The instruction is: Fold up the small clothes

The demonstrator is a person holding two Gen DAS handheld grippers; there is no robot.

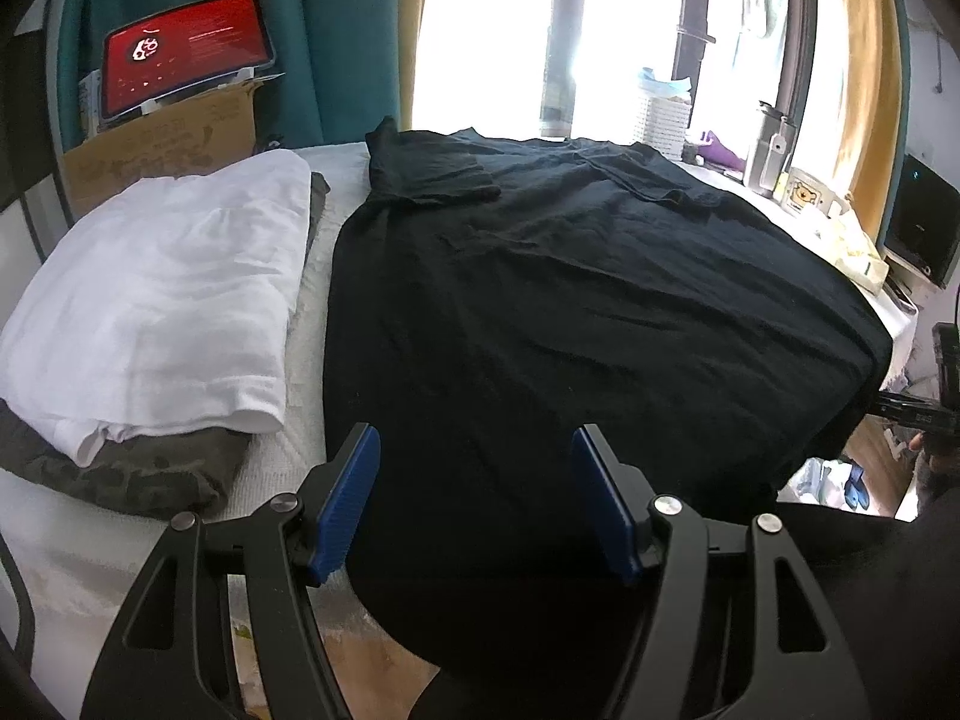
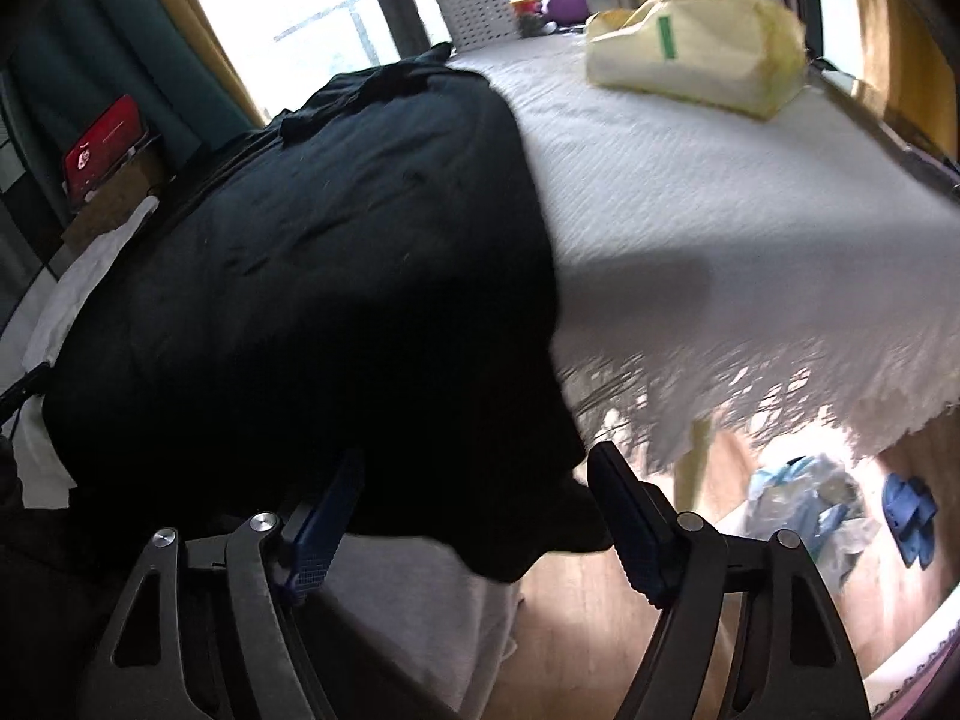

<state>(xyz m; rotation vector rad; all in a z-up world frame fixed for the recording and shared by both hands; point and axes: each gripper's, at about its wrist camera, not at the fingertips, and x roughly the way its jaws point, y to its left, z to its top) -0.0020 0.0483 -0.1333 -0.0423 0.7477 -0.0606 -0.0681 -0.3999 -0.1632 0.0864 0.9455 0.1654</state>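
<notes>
A black T-shirt (image 1: 570, 312) lies spread flat on the white-clothed table, collar far, both sleeves folded inward, hem hanging over the near edge. My left gripper (image 1: 474, 498) is open, its blue pads either side of the hem near the shirt's left side. In the right wrist view the same shirt (image 2: 312, 276) drapes over the table edge. My right gripper (image 2: 474, 516) is open around the hanging lower right corner of the shirt. The left pad (image 2: 324, 528) is partly hidden by cloth.
A folded white garment (image 1: 162, 306) lies on a folded dark patterned one (image 1: 144, 480) at the table's left. A cardboard box (image 1: 162, 144) with a red tablet (image 1: 180, 54) stands behind. A yellow bag (image 2: 696, 54) and white basket (image 2: 480, 6) sit far right. Slippers (image 2: 909, 516) lie on the floor.
</notes>
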